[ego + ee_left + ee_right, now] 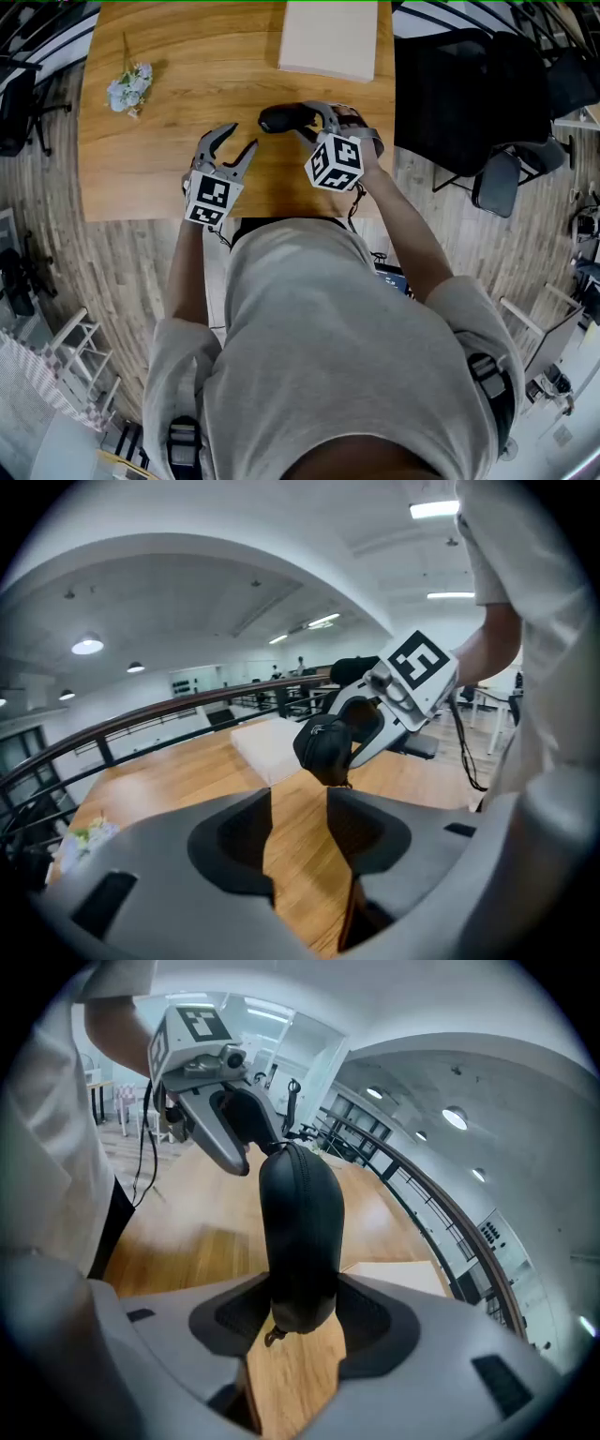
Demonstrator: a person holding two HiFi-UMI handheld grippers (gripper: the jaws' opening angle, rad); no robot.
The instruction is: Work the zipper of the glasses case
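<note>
Head view: right hand-held gripper (315,118) clamps the glasses case (279,118), left hand-held gripper (234,143) hovers open, empty.

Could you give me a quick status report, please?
Right gripper clamped on glasses case, over table. Left gripper open, empty, apart from it. Nothing between them.

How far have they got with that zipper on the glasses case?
Done: the right gripper is clamped on one end of the case. In hand: the left gripper, open and empty, faces the case without touching it. Left: the zipping itself; the case looks shut and its pull dangles untouched beside the right jaws.
</note>
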